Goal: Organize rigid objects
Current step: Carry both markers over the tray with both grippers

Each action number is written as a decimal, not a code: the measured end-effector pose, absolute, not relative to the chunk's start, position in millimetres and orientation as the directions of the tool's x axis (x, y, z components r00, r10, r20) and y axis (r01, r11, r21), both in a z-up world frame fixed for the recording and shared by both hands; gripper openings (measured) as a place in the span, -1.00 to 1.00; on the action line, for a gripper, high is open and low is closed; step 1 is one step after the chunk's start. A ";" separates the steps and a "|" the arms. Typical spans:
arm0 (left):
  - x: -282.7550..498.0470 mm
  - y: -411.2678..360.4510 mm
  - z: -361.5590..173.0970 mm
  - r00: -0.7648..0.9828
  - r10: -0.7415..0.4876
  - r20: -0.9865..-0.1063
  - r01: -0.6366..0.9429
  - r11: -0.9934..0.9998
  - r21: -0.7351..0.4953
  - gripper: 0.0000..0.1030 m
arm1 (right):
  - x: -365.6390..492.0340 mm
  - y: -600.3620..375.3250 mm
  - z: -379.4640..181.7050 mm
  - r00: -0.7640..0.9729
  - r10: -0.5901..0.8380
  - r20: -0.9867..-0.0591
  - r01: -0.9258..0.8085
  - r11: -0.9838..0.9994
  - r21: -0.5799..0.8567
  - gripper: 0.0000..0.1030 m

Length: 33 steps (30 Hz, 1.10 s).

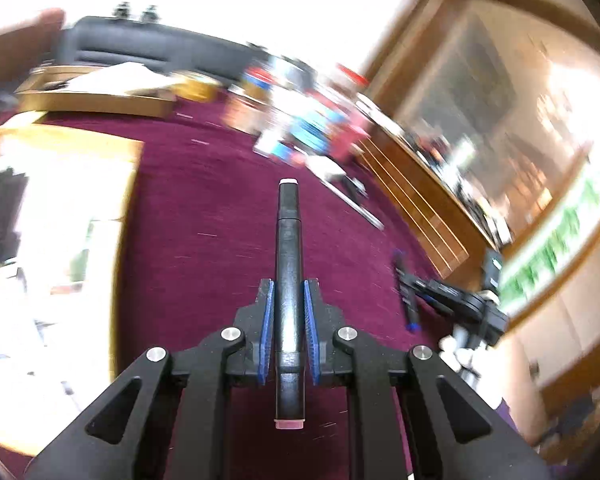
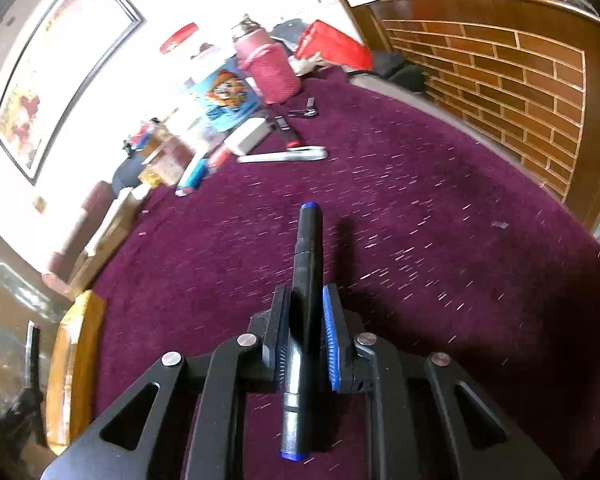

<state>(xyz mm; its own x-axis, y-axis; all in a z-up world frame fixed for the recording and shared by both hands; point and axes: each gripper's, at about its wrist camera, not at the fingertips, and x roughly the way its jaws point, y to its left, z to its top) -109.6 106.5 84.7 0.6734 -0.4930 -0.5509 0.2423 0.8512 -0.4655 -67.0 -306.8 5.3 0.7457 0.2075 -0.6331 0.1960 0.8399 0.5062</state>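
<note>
Pink-tipped marker (image 1: 288,300) clamped (lengthwise) within left claw (image 1: 288,304).

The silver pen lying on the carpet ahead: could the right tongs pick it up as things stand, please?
Probably not yet: the carpet toward the silver pen looks clear, but the right tongs are already shut on a blue-capped marker.

Lighting, my two views: daylight blown white along the top; left view motion-smeared around my sharp marker (image 1: 288,300); fisheye bending at edges; hard shadow on carpet (image 2: 440,240), right view.
</note>
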 end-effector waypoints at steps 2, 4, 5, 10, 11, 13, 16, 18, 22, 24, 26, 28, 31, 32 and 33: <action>-115.1 140.9 79.3 0.710 -0.443 -0.548 0.163 0.860 -0.483 -0.77 | -70.9 -294.8 12.6 0.748 0.265 -0.609 0.159 0.818 0.553 -0.71; -117.2 169.8 71.6 0.731 -0.404 -0.549 0.094 0.858 -0.506 -0.76 | -72.2 -273.1 25.2 0.747 0.311 -0.587 0.099 0.821 0.562 -0.71; -117.6 182.2 66.8 0.739 -0.384 -0.553 0.058 0.854 -0.516 -0.76 | -72.4 -259.4 32.5 0.745 0.329 -0.580 0.066 0.830 0.555 -0.71; -121.6 238.2 45.1 0.764 -0.307 -0.568 -0.103 0.810 -0.577 -0.76 | -69.2 -181.4 64.8 0.711 0.428 -0.558 -0.108 0.851 0.514 -0.71; -122.3 243.8 42.7 0.767 -0.299 -0.569 -0.119 0.804 -0.583 -0.76 | -67.5 -161.7 69.7 0.695 0.454 -0.557 -0.146 0.848 0.509 -0.71; -123.7 256.0 37.3 0.770 -0.287 -0.570 -0.148 0.789 -0.597 -0.76 | -65.9 -136.4 73.6 0.673 0.485 -0.559 -0.192 0.844 0.501 -0.71; -126.9 271.6 29.2 0.774 -0.276 -0.569 -0.182 0.765 -0.618 -0.76 | -61.8 -95.7 74.6 0.628 0.533 -0.567 -0.252 0.829 0.500 -0.71; -128.4 279.2 25.1 0.776 -0.269 -0.570 -0.204 0.749 -0.630 -0.76 | -59.0 -67.1 73.7 0.588 0.568 -0.576 -0.293 0.813 0.503 -0.71; -133.4 293.8 18.4 0.781 -0.256 -0.570 -0.234 0.726 -0.647 -0.76 | -59.9 -21.2 70.8 0.527 0.601 -0.600 -0.363 0.798 0.481 -0.71; -135.1 297.3 18.7 0.784 -0.254 -0.567 -0.237 0.722 -0.651 -0.76 | -60.8 5.4 68.9 0.489 0.617 -0.617 -0.406 0.787 0.464 -0.71; -138.0 300.9 18.4 0.786 -0.256 -0.562 -0.237 0.715 -0.658 -0.76 | -61.8 28.4 66.1 0.457 0.626 -0.632 -0.443 0.776 0.449 -0.71; -140.5 304.6 19.5 0.793 -0.252 -0.555 -0.236 0.712 -0.661 -0.76 | -62.6 50.0 62.2 0.424 0.633 -0.647 -0.483 0.763 0.430 -0.71; -143.7 313.9 20.5 0.799 -0.237 -0.553 -0.258 0.696 -0.670 -0.76 | -64.8 88.5 54.4 0.380 0.625 -0.682 -0.557 0.743 0.371 -0.71; -144.2 317.5 19.8 0.799 -0.230 -0.556 -0.273 0.685 -0.675 -0.76 | -62.5 96.3 51.8 0.371 0.620 -0.691 -0.571 0.739 0.357 -0.71; -144.8 319.1 19.4 0.799 -0.222 -0.559 -0.285 0.680 -0.676 -0.76 | -59.7 108.5 48.1 0.356 0.613 -0.705 -0.590 0.733 0.339 -0.71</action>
